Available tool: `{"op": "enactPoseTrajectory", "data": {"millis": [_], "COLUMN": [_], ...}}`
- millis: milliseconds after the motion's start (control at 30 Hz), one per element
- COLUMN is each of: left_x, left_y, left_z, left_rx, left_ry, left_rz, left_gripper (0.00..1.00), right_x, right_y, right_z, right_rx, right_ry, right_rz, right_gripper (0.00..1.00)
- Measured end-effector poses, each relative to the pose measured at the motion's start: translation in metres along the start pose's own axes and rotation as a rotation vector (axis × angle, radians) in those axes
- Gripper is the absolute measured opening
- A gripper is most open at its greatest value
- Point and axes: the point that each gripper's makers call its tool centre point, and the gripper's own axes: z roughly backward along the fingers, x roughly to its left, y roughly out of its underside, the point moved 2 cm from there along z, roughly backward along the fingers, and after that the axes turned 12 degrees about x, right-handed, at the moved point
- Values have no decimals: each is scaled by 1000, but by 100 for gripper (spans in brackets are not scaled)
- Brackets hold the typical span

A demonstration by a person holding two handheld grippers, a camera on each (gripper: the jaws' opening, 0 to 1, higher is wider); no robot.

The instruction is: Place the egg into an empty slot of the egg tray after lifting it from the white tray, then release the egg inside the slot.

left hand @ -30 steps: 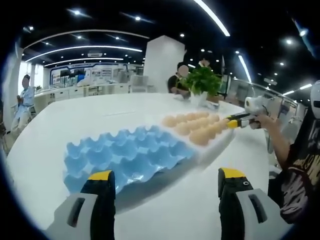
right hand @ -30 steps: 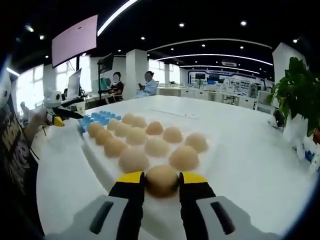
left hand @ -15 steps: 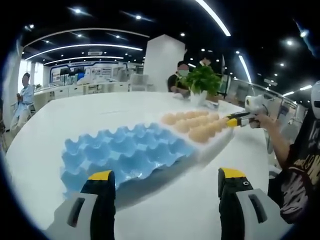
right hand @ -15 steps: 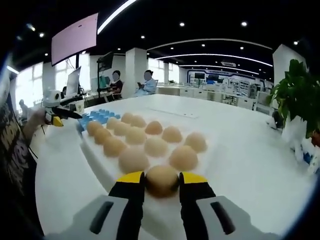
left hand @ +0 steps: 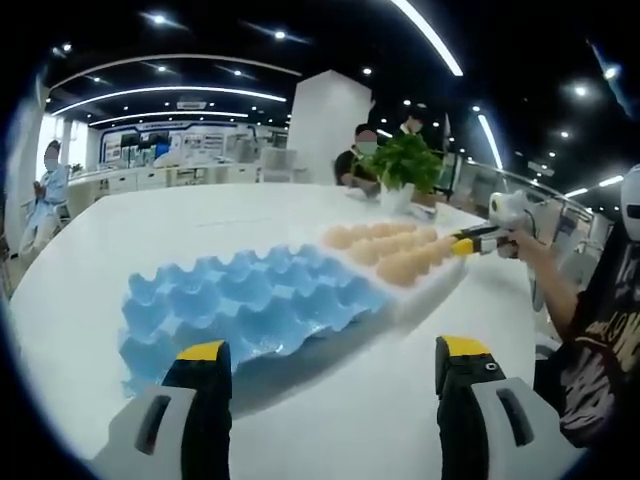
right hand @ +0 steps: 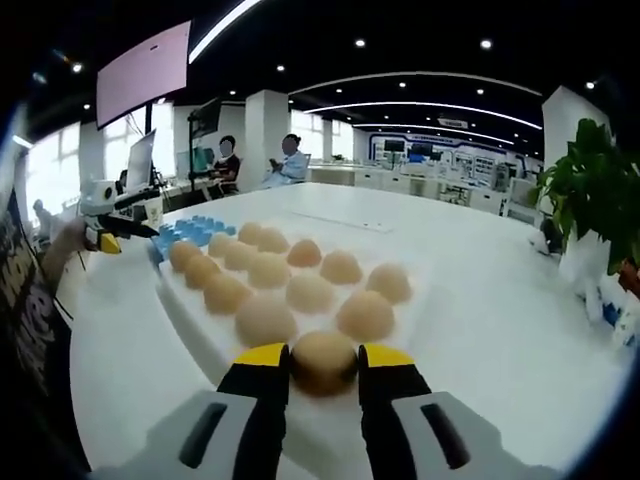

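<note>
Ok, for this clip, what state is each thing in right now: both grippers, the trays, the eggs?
right gripper: shut on egg, at the near edge of the white tray
egg: between the fingers
left gripper: open, holding nothing
blue egg tray: slots empty
white tray: rows of eggs on it
other eggs: resting on the white tray

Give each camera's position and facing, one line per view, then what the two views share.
Left gripper view: rides the open left gripper, facing the blue egg tray; a sleeve shows.
Right gripper view: rides the right gripper, shut on an egg, facing along the white tray.
Shared: both trays, the eggs, the white table, the plant.
</note>
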Motion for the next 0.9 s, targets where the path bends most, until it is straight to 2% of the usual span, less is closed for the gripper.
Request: {"op": "enactPoseTrajectory", "data": {"millis": [233,567,900], "left_x": [0,0,0], "left_y": [1,2,2], "left_z": [0,-3,-3], "left_rx": [3,9,9], "left_ry": [4,4,3], "left_rz": [3,8,5], "left_gripper": [85,86,86], "right_x": [-1,-13,-5], "right_y": [-5,-22,-41], "right_z": [5,13,7], "right_rx": [-7,-31,-56], "right_ry": [7,45,14], "right_rz": [-1,16,38], "right_gripper": [28,28,28]}}
